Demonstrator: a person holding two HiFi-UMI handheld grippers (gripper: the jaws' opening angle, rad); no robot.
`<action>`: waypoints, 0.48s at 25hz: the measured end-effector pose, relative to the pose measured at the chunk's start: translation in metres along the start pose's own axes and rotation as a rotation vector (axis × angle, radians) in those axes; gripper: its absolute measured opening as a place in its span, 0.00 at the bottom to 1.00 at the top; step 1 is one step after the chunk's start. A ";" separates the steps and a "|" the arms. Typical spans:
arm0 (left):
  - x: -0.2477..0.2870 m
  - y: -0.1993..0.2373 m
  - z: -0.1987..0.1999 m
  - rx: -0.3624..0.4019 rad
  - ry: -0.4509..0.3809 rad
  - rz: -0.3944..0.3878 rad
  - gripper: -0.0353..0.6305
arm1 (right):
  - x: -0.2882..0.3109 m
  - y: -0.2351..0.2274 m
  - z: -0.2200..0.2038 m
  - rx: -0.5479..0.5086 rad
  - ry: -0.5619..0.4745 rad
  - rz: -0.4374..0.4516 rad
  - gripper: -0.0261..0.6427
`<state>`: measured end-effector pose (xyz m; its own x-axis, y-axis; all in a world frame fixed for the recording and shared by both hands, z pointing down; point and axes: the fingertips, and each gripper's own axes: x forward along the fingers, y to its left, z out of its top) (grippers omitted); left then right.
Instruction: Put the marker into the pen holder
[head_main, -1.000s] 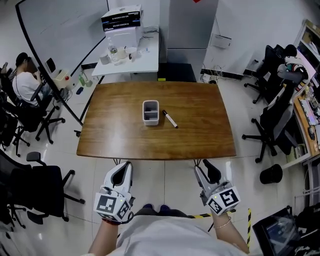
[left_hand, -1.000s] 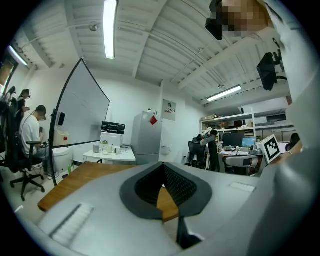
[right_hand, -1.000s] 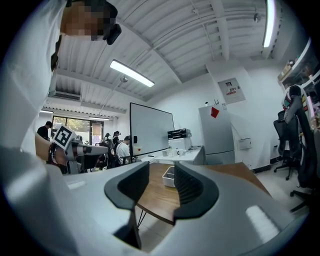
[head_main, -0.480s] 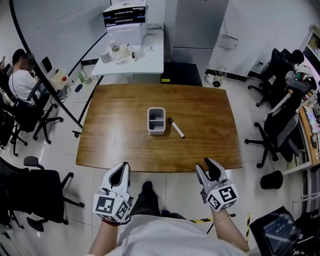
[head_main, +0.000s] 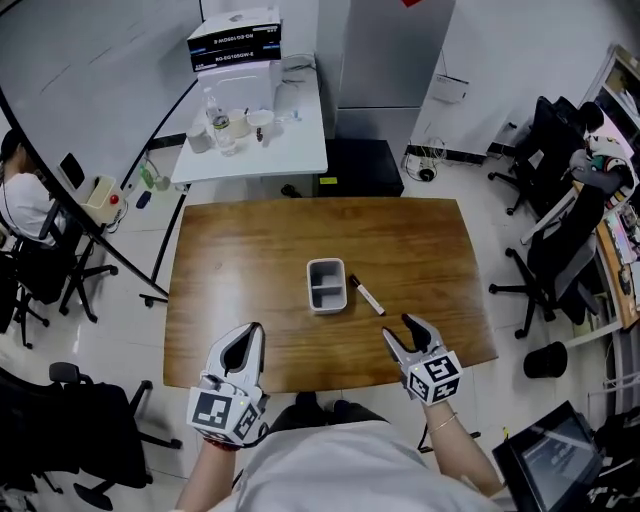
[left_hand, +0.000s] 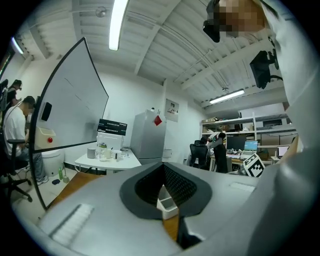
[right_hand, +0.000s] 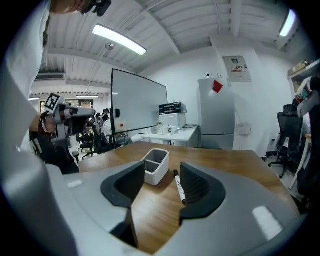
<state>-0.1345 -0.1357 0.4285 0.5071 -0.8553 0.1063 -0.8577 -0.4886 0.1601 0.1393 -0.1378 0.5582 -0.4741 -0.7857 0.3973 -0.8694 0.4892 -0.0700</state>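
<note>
A white two-compartment pen holder (head_main: 326, 285) stands upright in the middle of the brown wooden table (head_main: 230, 270). The black-and-white marker (head_main: 366, 296) lies flat just to its right, apart from it. My right gripper (head_main: 401, 331) hovers over the table's near edge, a short way before the marker. Its jaws have just been opening and stand open, gripping nothing. In the right gripper view the marker (right_hand: 179, 186) lies ahead by the right finger, the holder (right_hand: 156, 165) to its left. My left gripper (head_main: 248, 334) is shut and empty near the front edge; the holder (left_hand: 167, 206) shows past its tips.
A white side table (head_main: 290, 150) with bottles and a dark box stands behind the wooden table. Black office chairs (head_main: 545, 250) crowd the right side, another (head_main: 70, 440) the near left. A whiteboard (head_main: 80, 90) and a seated person (head_main: 20, 205) are at the left.
The table has come closer and both grippers have moved forward over its near edge. The right gripper has dipped toward the marker and its jaws stand wider.
</note>
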 end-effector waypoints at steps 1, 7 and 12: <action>0.002 0.004 -0.001 -0.008 0.002 0.010 0.06 | 0.009 -0.001 -0.005 -0.017 0.033 0.015 0.33; 0.011 0.029 0.003 -0.018 -0.013 0.099 0.06 | 0.065 -0.030 -0.045 -0.103 0.243 0.080 0.33; 0.012 0.051 0.003 -0.025 -0.014 0.173 0.06 | 0.097 -0.043 -0.083 -0.151 0.425 0.091 0.35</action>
<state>-0.1726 -0.1710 0.4348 0.3503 -0.9288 0.1212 -0.9298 -0.3292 0.1646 0.1419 -0.2037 0.6755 -0.4213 -0.5272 0.7380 -0.7816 0.6238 -0.0005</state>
